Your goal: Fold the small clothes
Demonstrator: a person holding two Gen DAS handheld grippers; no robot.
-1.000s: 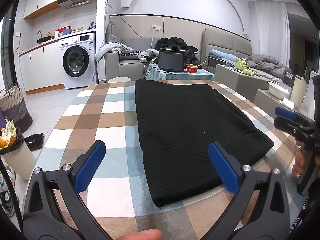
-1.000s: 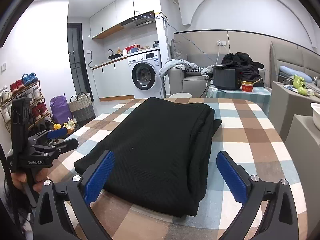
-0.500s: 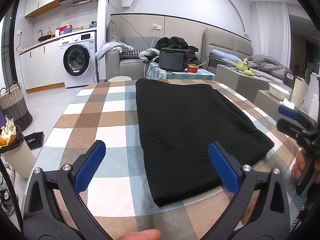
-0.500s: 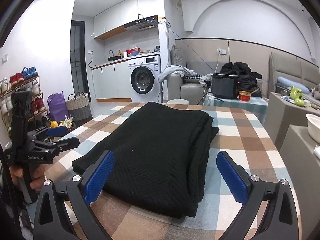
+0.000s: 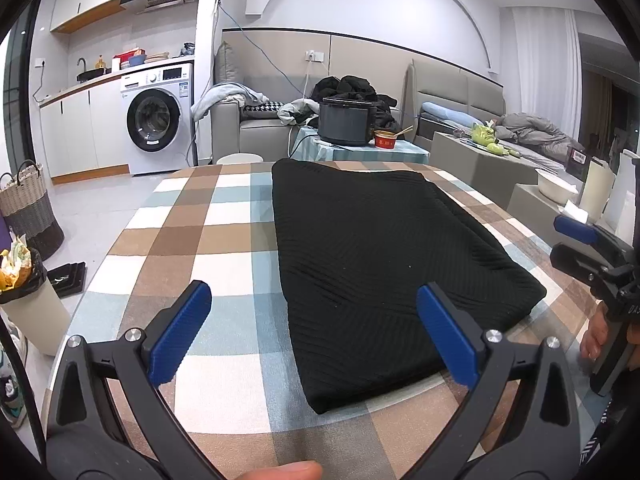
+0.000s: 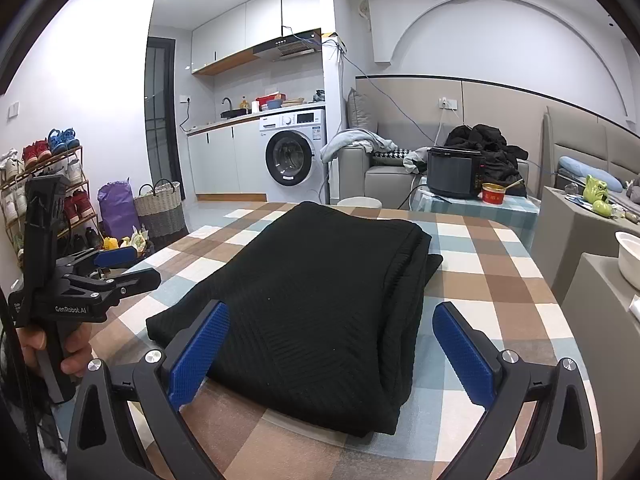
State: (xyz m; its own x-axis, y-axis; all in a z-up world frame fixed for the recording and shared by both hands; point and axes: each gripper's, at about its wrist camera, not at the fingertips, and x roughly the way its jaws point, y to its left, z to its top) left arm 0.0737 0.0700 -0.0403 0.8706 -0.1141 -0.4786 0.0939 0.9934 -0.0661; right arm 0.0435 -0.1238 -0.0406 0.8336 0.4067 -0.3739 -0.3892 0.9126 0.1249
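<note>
— Anything change just now?
— Barely. The black garment [image 5: 384, 264] lies folded on the checked surface [image 5: 200, 240]; the left hand-held gripper [image 5: 316, 332] and right hand-held gripper [image 6: 332, 344] have drifted back slightly, both spread, holding nothing.
— Folding's finished, then?
— Looks so.

White walls, washing machine [image 6: 295, 155] under kitchen counter, grey sofa [image 5: 256, 132], shoe rack [image 6: 48, 184], pale tiled floor

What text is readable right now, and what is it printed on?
"GenRobot.AI": white print on the side of the left claw, seen from the right wrist view.
"DAS": partial white letters on the right claw, cut off at the picture's edge.
Washing machine: panel print and door sticker too small to read.
Red bowl: markings blurred.
Black garment: no visible text.
</note>
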